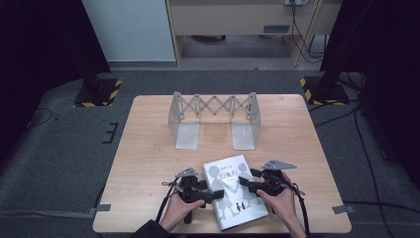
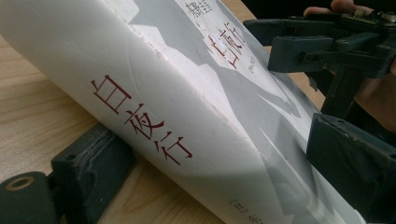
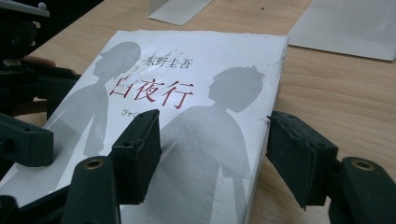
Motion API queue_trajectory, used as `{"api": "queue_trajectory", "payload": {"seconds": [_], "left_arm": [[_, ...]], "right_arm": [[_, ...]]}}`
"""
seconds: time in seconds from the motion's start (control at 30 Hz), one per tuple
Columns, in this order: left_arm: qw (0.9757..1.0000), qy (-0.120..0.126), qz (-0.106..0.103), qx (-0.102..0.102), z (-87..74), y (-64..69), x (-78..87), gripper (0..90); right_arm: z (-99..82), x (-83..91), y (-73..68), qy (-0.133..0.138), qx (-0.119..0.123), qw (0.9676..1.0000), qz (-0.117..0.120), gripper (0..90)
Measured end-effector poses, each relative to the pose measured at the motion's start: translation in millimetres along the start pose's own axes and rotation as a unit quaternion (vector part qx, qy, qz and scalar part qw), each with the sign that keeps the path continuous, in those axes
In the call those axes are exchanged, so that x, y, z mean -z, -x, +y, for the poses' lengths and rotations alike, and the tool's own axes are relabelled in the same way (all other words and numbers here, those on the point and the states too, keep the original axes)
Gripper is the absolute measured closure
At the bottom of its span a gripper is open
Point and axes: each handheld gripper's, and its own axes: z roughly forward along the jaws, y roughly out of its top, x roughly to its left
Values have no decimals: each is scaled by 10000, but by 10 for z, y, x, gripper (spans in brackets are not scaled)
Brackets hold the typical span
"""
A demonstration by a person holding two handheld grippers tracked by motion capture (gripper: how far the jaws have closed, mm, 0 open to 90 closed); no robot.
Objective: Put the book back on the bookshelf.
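Table (image 1: 148, 148) first, pale wood, with a grey folding bookstand (image 1: 214, 119) at twelve o'clock and a white book (image 1: 233, 191) lying flat at six o'clock by the near edge. Left gripper (image 1: 214, 195) at nine o'clock of the book straddles its spine, whether pressing I cannot tell, while the right gripper (image 1: 247, 184) at three o'clock stands released, one jaw over the cover, one off the edge. Likely the pick-up step; next both must clench and lift it toward the stand
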Motion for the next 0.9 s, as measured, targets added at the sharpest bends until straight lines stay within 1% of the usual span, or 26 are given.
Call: {"api": "queue_trajectory", "payload": {"seconds": [0.1,0.13,0.2,0.27,0.3,0.37,0.43,0.5,0.53,0.6,0.73,0.9], "left_arm": [[10000,30,57,5,-6,13,-4,62],[10000,57,75,19,-10,18,-8,62],[9999,77,97,35,-13,23,-10,62],[9998,107,123,61,-15,28,-15,62],[9998,107,123,61,-15,28,-15,62],[9997,169,142,126,-12,28,-30,62],[9997,168,120,124,-6,31,-44,50],[9997,173,120,107,-5,45,-61,17],[9997,175,113,117,-6,48,-63,9],[9997,177,84,113,-5,45,-64,2],[9996,196,153,144,-7,64,-73,0],[9996,171,199,89,-2,68,-80,0]], "right_arm": [[-27,-4,26,38,-186,9998,47,329],[-33,-4,35,31,-172,9998,63,328],[-43,-8,41,34,-220,9997,82,325],[-54,-20,49,60,-280,9995,128,320],[-58,-25,47,46,-349,9992,171,319],[-64,-42,49,69,-416,9988,232,313],[-69,-58,45,84,-447,9986,255,304],[-71,-65,50,86,-462,9985,272,302],[-70,-66,49,76,-507,9982,295,302],[-72,-68,51,84,-506,9982,304,304],[-74,-72,50,97,-521,9981,316,303],[-76,-73,57,104,-567,9978,338,309]]}}
